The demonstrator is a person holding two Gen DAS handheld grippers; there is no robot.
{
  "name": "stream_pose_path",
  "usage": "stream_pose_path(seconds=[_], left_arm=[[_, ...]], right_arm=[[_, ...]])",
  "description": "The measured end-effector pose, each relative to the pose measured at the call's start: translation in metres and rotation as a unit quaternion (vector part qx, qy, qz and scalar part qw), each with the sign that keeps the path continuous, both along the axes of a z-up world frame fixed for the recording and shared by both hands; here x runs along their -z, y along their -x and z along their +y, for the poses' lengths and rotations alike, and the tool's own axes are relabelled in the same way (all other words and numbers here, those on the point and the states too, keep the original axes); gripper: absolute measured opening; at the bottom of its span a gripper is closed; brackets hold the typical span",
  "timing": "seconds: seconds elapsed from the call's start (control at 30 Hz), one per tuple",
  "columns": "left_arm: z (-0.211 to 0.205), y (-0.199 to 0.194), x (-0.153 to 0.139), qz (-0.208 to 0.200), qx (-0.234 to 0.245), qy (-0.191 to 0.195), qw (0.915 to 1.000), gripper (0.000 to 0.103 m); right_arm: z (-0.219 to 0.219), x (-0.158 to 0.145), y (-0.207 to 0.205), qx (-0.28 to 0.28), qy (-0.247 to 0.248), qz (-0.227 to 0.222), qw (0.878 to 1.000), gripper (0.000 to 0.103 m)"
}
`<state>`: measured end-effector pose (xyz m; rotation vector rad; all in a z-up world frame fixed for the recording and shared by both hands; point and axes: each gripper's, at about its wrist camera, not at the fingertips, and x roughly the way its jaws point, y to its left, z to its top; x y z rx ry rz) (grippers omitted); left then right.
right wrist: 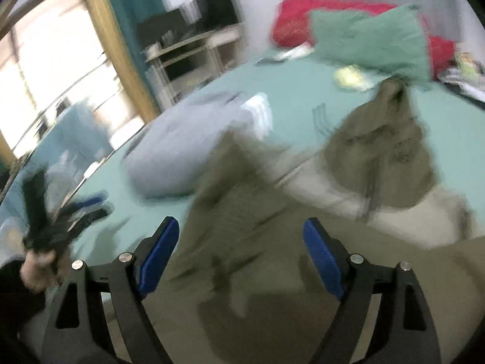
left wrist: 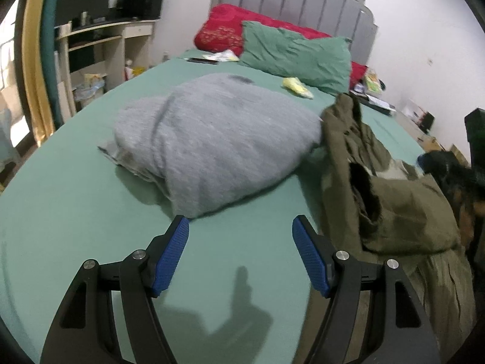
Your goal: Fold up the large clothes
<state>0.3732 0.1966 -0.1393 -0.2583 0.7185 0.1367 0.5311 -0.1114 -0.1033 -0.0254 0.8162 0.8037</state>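
A grey garment (left wrist: 212, 145) lies folded into a thick bundle in the middle of the green bed sheet (left wrist: 75, 227). My left gripper (left wrist: 240, 221) hovers open just in front of the bundle's near edge, with nothing between its blue pads. To the right an olive-green garment (left wrist: 394, 200) lies crumpled and spread towards the bed's edge. The right wrist view is blurred. In it my right gripper (right wrist: 241, 223) stands open above the olive garment (right wrist: 242, 257), its pads apart from the cloth. The grey bundle (right wrist: 182, 157) sits left of it. A hand (right wrist: 36, 270) holds the left gripper at the lower left.
A green pillow (left wrist: 297, 57) and a red pillow (left wrist: 224, 30) rest against the grey headboard (left wrist: 291, 3). A small yellow item (left wrist: 297, 86) lies near the pillows. Clutter sits at the bed's right side (left wrist: 376, 100). A desk with shelves (left wrist: 100, 39) stands left of the bed.
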Motion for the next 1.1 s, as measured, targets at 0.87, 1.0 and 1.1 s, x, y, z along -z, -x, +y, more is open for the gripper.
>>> stream_pose_path(seconds=[0.87, 1.0, 1.1], left_arm=[[0.034, -0.022, 0.051, 0.071, -0.051, -0.002, 0.9962, 0.074], [0.013, -0.019, 0.037, 0.057, -0.018, -0.013, 0.9981, 0.074], [0.002, -0.016, 0.033, 0.050, -0.005, -0.008, 0.9987, 0.074]], right_arm=[[-0.030, 0.056, -0.218, 0.154, 0.123, -0.054, 0.979, 0.005], [-0.022, 0.001, -0.135, 0.068, 0.220, -0.182, 0.956, 0.005], [-0.014, -0.014, -0.046, -0.030, 0.314, -0.268, 0.910, 0.005]])
